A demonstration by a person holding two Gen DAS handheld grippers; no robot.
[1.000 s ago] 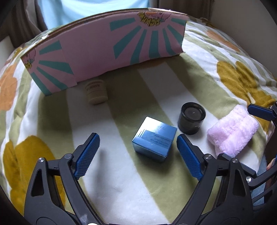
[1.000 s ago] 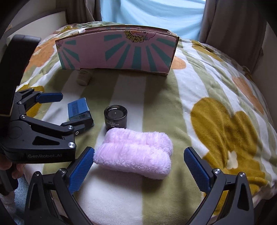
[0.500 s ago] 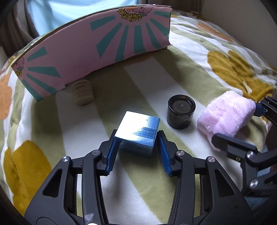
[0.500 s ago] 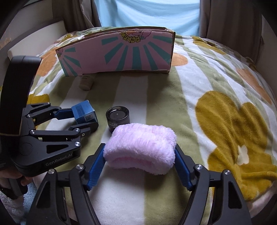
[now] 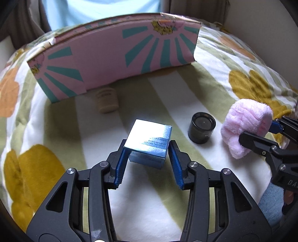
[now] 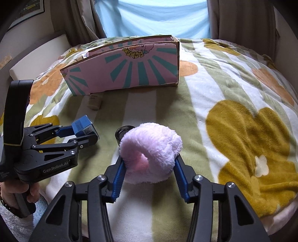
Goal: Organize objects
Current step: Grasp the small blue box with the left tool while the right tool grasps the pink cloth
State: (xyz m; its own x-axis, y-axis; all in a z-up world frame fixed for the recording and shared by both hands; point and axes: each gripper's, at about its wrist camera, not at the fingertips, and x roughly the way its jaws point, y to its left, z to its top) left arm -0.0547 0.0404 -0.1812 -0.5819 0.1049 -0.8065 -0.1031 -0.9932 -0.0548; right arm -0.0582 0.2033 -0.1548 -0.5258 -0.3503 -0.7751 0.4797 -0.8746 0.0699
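- L gripper (image 5: 149, 158): blue pads closed onto both sides of blue box (image 5: 149, 141); box tilted, looks lifted off the blanket, shadow under it. Label on near face reads "ORIGINAL REPAIR MOISTURE CREAM", upside down.
- R gripper (image 6: 149, 167): pads squeezed in on pink fluffy cloth (image 6: 150, 149), a soft roll bulging above the pads; can't tell if its underside touches the blanket.
- From R wrist view, L gripper (image 6: 82, 134) sits at left w/ box (image 6: 82, 126) between its tips; a hand (image 6: 24, 193) grips the handle at lower left.
- From L wrist view, cloth (image 5: 244, 128) at right edge, held by R gripper's black fingers (image 5: 260, 143).
- Black jar (image 5: 202, 128) upright on floral blanket (image 5: 61, 122), between box and cloth, touching neither. In R wrist view the jar (image 6: 122, 133) is mostly hidden behind the cloth.
- Farther back: beige jar (image 5: 107, 100) lying on its side, just in front of the carton's left end.
- Farthest: pink carton w/ teal sunburst rays (image 5: 121, 63), long side facing the cams, top open.
- Behind it: curtains (image 6: 242, 18) and light blue fabric (image 6: 158, 16).
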